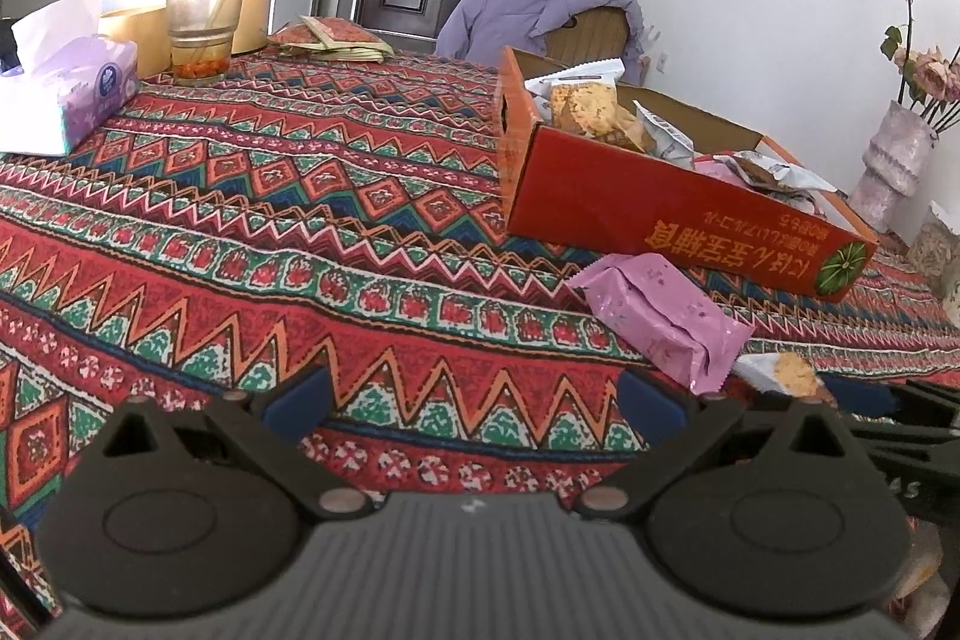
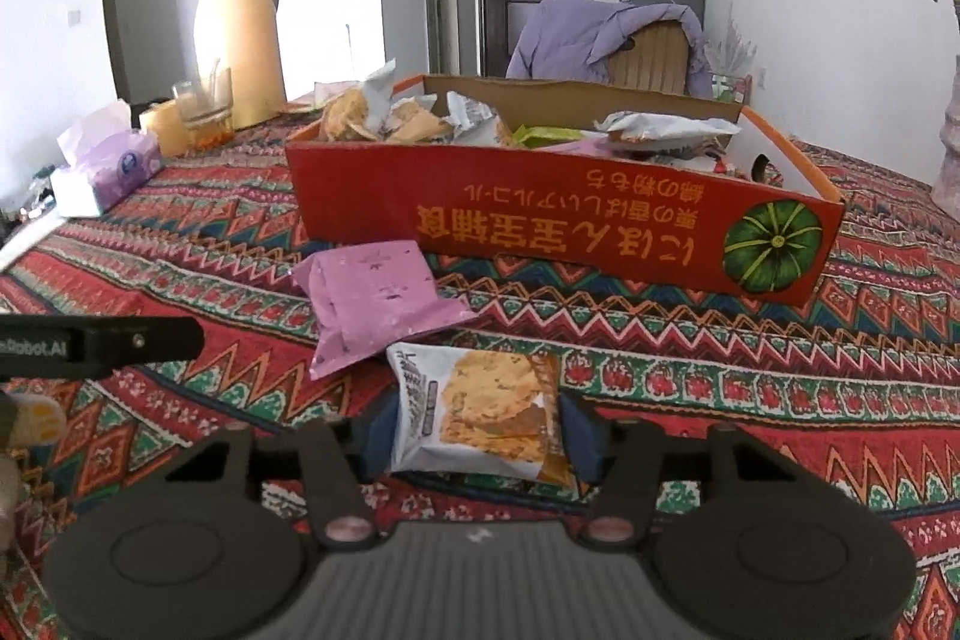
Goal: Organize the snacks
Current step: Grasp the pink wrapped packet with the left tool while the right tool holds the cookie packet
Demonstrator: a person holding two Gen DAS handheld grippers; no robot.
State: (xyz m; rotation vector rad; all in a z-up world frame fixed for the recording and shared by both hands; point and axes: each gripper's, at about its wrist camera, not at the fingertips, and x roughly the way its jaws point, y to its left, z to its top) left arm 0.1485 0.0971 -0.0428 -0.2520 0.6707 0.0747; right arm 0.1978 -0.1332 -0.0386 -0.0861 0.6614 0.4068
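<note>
A red cardboard box (image 2: pixel 540 220) with several snack packets in it stands on the patterned tablecloth; it also shows in the left wrist view (image 1: pixel 660 208). A pink snack packet (image 2: pixel 378 298) lies in front of the box, also seen in the left wrist view (image 1: pixel 660 316). My right gripper (image 2: pixel 474 430) is shut on a white cracker packet (image 2: pixel 480 412), just above the cloth near the pink packet. My left gripper (image 1: pixel 474 400) is open and empty, low over the cloth to the left of the pink packet. The cracker packet shows at the left view's right edge (image 1: pixel 786 373).
A tissue box (image 1: pixel 78 94), a glass (image 1: pixel 201 34) and a yellow thermos (image 2: pixel 240 40) stand at the table's far left. Flat packets (image 1: pixel 330 37) lie at the far edge. A chair with a purple jacket (image 2: pixel 606 34) is behind the table. A vase (image 1: pixel 894 160) stands at the right.
</note>
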